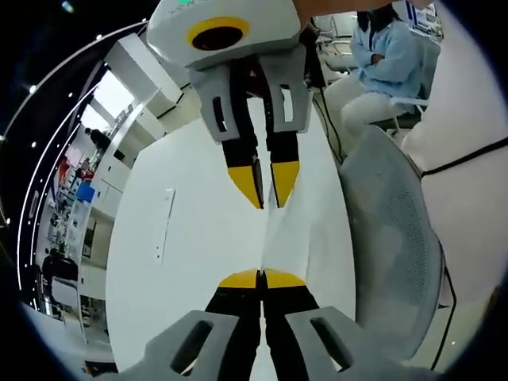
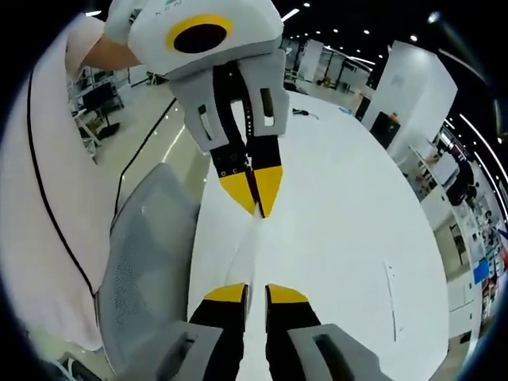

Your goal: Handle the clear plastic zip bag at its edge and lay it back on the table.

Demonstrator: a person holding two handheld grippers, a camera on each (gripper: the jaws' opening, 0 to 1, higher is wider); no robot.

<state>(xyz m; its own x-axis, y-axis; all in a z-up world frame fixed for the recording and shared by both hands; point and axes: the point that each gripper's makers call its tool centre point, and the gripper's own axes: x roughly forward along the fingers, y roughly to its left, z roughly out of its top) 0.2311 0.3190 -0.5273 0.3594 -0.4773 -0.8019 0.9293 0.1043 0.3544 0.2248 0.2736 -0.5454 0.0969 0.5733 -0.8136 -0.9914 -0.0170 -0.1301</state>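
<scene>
Left gripper view shows the clear plastic zip bag point(image 1: 266, 238) stretched edge-on between both grippers above the white worktop point(image 1: 182, 238), each pair of jaws shut on an end. Lower left gripper point(image 1: 262, 278) and right gripper point(image 2: 255, 292) together, level, near the worktop's chair-side edge, before releasing.

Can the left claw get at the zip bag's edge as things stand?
Probably yes, it seems already there: the left claw looks shut on the clear bag's edge above the white table, with the right claw pinching the opposite end. Nothing blocks it.
</scene>
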